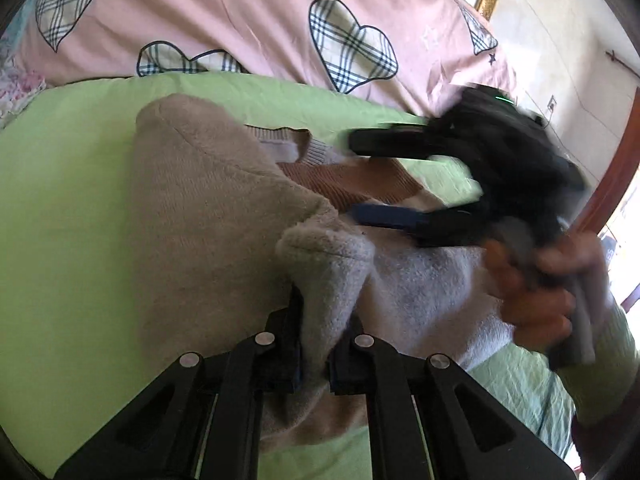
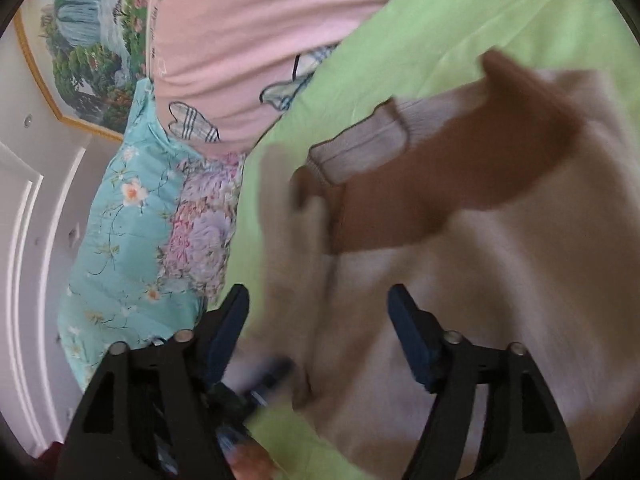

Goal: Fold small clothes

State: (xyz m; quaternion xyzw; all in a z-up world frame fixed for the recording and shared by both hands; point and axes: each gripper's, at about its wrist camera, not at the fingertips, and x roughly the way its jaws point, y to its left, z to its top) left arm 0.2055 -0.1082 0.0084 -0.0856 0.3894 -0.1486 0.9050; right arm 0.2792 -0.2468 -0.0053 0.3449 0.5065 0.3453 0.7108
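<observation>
We see a small beige sweater (image 1: 208, 208) lying on a light green sheet (image 1: 60, 200) on the bed. The sweater has a brown part (image 1: 352, 184) near its ribbed collar (image 1: 280, 144). In the left wrist view, one fold of the sweater is lifted toward the camera.

Our left gripper (image 1: 316, 340) is closed on this fold: the beige knit is pinched between its two dark pads and stands up between them, at the near edge of the picture.

Our right gripper (image 1: 356, 178) shows in the same view on the right side, blurred. Its two fingers are spread apart above the brown part of the sweater, one finger near the collar and the other lower on the pale knit. We see nothing clamped between them. A hand (image 1: 536, 284) with a light green sleeve (image 1: 600, 360) holds its handle.

In the right wrist view the right gripper (image 2: 320, 336) has its fingers wide apart, with beige knit below them. This picture is also blurred.

On the far side of the sheet lies a pink cover (image 1: 240, 20) with checked hearts. To the left in the right wrist view we see a turquoise flowered cloth (image 2: 120, 220) and a framed landscape picture (image 2: 88, 40) on the wall.
</observation>
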